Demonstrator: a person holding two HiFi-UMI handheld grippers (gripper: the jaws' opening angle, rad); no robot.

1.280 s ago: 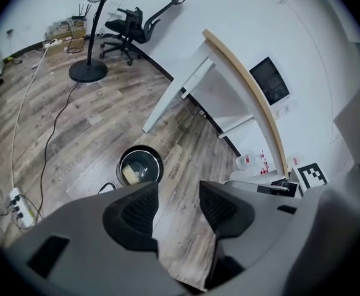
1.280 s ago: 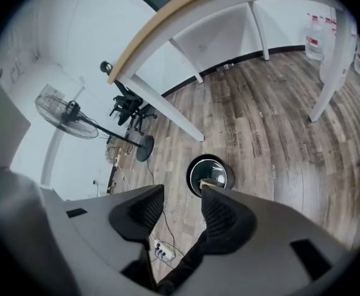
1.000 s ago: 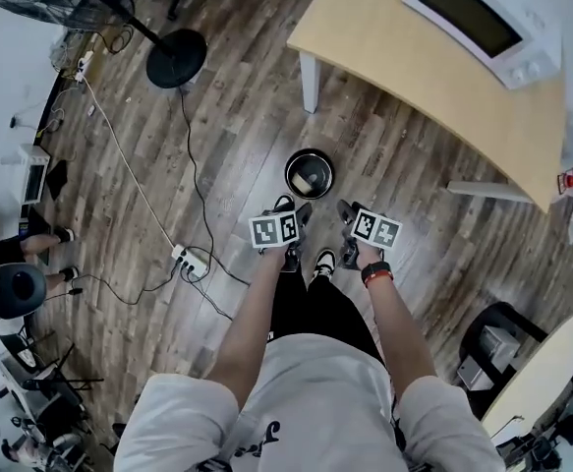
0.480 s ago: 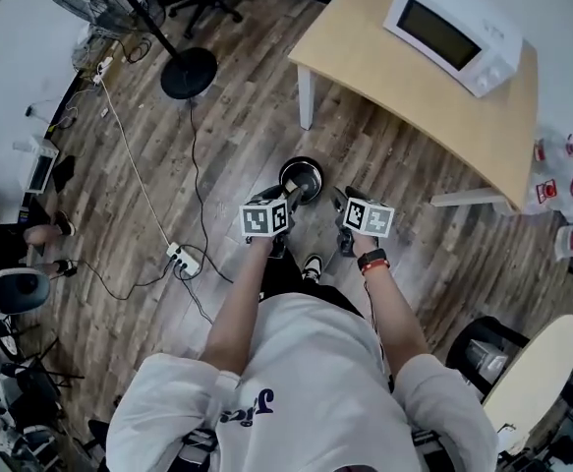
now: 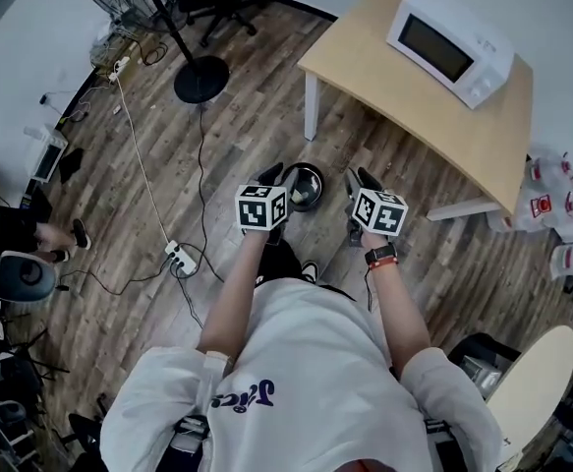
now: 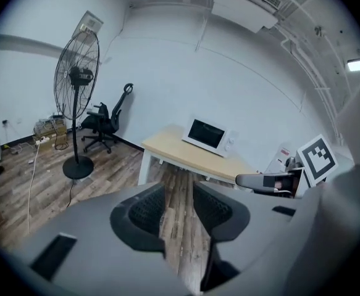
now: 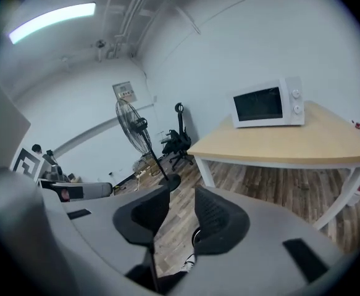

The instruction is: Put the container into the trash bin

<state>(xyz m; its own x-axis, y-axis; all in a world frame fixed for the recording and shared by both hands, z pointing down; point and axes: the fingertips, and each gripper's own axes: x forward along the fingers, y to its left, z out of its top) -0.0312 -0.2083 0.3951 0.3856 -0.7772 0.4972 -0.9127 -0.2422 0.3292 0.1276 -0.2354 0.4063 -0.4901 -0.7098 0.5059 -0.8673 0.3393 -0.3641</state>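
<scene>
The trash bin point(image 5: 306, 186) is a small round black bin on the wood floor, straight ahead of the person, with something pale inside that is too small to tell. Both grippers are held up above the floor on either side of the bin. My left gripper point(image 5: 270, 176) has its jaws closing, with a gap still showing and nothing between them point(image 6: 178, 207). My right gripper point(image 5: 363, 181) is also closing on nothing point(image 7: 181, 213). A bit of the bin's rim point(image 7: 195, 235) shows under the right jaw. No container is in either gripper.
A light wood table point(image 5: 404, 87) with a white microwave point(image 5: 450, 44) stands beyond the bin. A standing fan's base point(image 5: 200, 80), a cable and a power strip point(image 5: 178, 257) lie to the left. Bottles point(image 5: 561, 205) sit at the right, and a seated person point(image 5: 21, 234) at the far left.
Both grippers have risen from low over the bin toward the head camera. Their marker cubes look larger now. The head view has tilted further out into the room.
</scene>
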